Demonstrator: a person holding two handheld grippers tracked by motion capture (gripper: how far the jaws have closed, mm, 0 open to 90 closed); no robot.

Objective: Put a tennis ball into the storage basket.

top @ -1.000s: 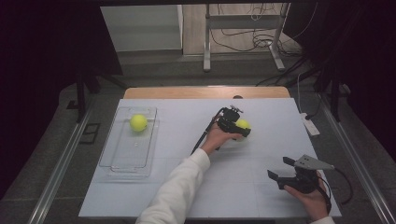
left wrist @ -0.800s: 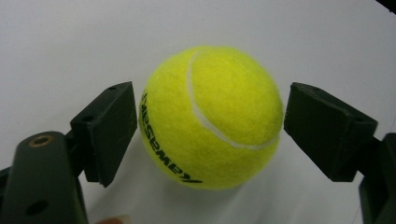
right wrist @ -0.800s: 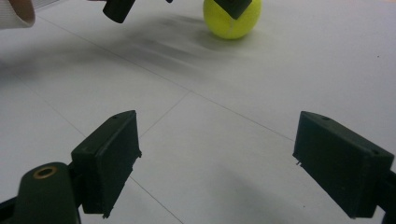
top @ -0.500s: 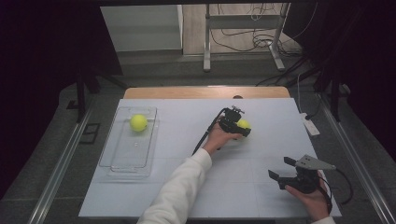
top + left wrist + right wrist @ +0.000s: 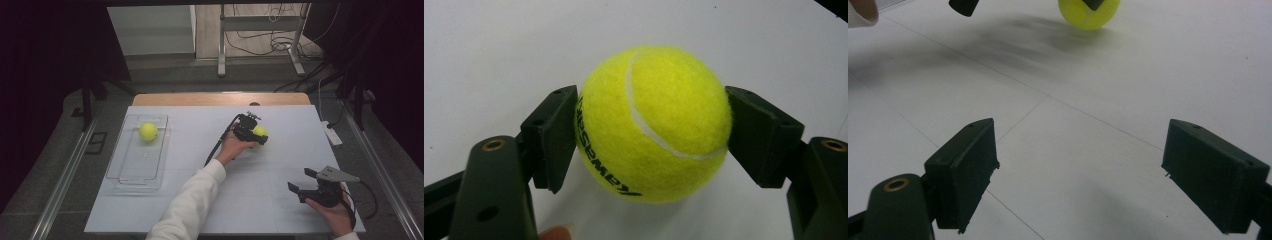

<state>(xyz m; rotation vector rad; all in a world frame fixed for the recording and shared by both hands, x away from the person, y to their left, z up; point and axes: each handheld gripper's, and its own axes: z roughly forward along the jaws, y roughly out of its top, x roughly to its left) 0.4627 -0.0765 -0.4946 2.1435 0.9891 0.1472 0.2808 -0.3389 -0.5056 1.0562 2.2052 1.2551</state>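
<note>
White table top [image 5: 200, 200] with faint seams, wooden strip along its far edge, clear plastic tray [image 5: 120, 172] near the left edge, yellow tennis ball [image 5: 259, 131] resting right of centre, well apart from the tray

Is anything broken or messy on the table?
Nothing stands out. One fuzzy yellow tennis ball sits in the clear plastic tray; the left gripper has just closed on the other yellow tennis ball. The right gripper is open over bare table.

Left hand-held gripper [image 5: 651, 135] clamped — right hand-held gripper [image 5: 1080, 175] agape
</note>
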